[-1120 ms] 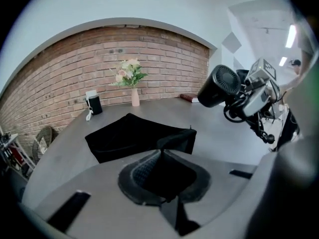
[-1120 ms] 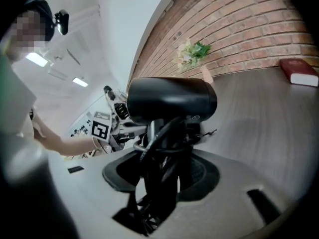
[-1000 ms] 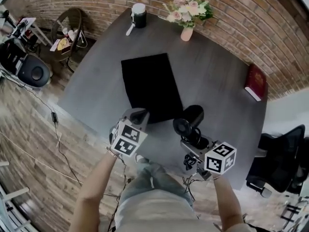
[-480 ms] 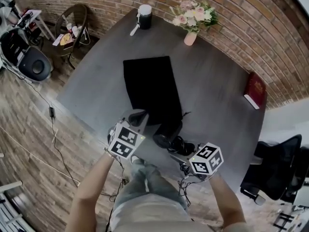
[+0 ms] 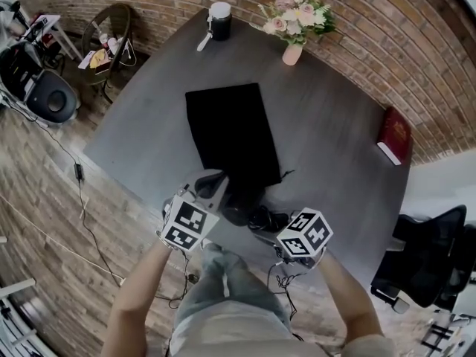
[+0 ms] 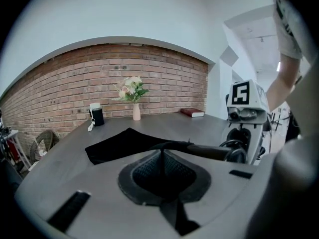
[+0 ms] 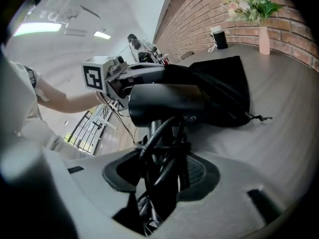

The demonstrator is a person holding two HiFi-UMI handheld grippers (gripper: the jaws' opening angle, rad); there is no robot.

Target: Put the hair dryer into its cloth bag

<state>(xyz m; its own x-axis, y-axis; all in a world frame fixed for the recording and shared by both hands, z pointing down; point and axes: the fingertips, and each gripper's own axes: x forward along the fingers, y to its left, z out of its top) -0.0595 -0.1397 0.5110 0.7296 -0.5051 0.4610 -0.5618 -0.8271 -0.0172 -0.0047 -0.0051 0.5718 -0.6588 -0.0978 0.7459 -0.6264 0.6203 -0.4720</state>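
Note:
A black cloth bag (image 5: pixel 230 132) lies flat on the grey table (image 5: pixel 335 125). My left gripper (image 5: pixel 216 183) is shut on the bag's near edge and holds the cloth (image 6: pixel 160 151) slightly lifted. My right gripper (image 5: pixel 262 218) is shut on the handle of the black hair dryer (image 7: pixel 167 103), with the wound cord (image 7: pixel 160 158) also between its jaws. The dryer's barrel (image 5: pixel 239 205) points at the bag's lifted mouth and lies right beside my left gripper. In the right gripper view the bag (image 7: pixel 224 88) sits just behind the barrel.
A vase of flowers (image 5: pixel 291 43) and a black-and-white cup (image 5: pixel 219 21) stand at the table's far edge. A red book (image 5: pixel 394 131) lies at the right. An office chair (image 5: pixel 428 251) stands at the right, and a wicker chair (image 5: pixel 108 43) and bags at the left.
My right gripper has carried the hair dryer left and down, from beside the bag to its near mouth, and turned the barrel toward the bag. My left gripper has kept its hold.

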